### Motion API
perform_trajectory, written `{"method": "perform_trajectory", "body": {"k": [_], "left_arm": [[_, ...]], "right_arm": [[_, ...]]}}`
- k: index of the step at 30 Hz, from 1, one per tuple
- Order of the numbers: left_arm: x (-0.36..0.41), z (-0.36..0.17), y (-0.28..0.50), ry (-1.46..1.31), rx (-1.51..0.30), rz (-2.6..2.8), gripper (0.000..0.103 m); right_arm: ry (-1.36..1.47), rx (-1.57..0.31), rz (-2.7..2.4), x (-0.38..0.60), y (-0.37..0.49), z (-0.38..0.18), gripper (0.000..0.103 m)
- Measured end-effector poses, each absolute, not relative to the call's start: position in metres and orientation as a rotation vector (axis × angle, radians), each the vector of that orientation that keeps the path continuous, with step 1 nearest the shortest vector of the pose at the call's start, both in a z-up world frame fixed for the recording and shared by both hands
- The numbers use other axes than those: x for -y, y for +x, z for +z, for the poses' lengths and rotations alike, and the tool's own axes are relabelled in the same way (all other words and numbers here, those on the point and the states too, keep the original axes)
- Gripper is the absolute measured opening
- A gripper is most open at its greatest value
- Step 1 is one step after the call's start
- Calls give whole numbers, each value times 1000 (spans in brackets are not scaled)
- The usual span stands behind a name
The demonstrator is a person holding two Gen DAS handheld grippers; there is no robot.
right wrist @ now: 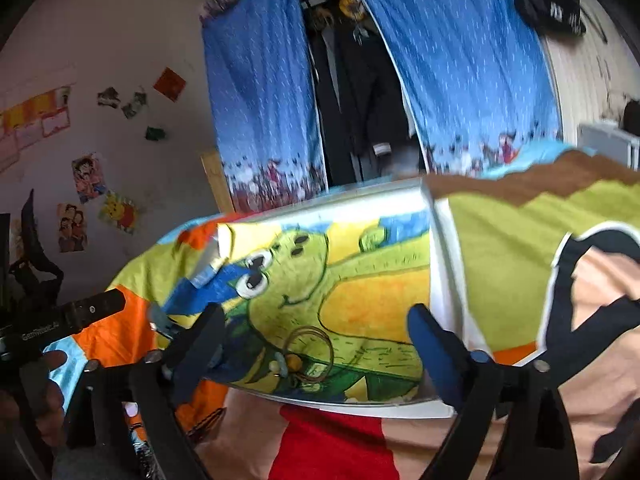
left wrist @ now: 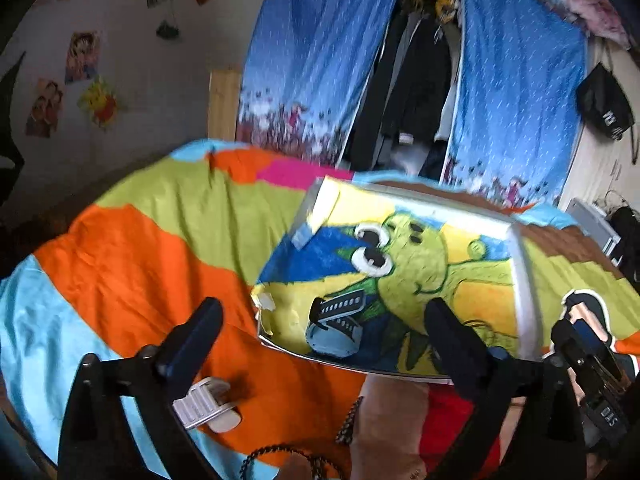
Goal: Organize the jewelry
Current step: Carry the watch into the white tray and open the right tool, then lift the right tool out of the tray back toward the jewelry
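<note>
While both gape wide and empty, the left tool [left wrist: 320, 332] and right tool [right wrist: 316, 340] hover over the tray [left wrist: 524, 280].

Black hand-held gripper [left wrist: 324, 328], blue finger pads [right wrist: 434, 354] (silver screws), white lettering

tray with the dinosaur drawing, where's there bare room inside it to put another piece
Free: the tray middle, over the dinosaur's face and yellow belly. Crowded: the near edge, with the watch at the left and the bangles further right.
</note>
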State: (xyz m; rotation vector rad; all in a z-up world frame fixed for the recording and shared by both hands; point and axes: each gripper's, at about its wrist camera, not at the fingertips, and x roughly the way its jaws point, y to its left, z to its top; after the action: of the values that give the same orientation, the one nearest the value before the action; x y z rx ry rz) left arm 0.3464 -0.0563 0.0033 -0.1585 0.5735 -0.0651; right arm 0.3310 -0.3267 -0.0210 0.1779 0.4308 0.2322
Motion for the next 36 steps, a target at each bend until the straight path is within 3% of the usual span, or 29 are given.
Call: {"method": "perform_trajectory", "body": {"k": [2, 14, 36], "left_arm": [[57, 13, 325, -148, -523, -75, 101], [48, 41, 210, -101, -387, -90, 101], [11, 2, 77, -79, -547, -117, 101]], "right_arm": [[166, -383, 228, 327, 313, -10, 103], [91, -177, 144, 318, 195, 23, 103], [168, -415, 150, 284, 76, -2, 103]]}}
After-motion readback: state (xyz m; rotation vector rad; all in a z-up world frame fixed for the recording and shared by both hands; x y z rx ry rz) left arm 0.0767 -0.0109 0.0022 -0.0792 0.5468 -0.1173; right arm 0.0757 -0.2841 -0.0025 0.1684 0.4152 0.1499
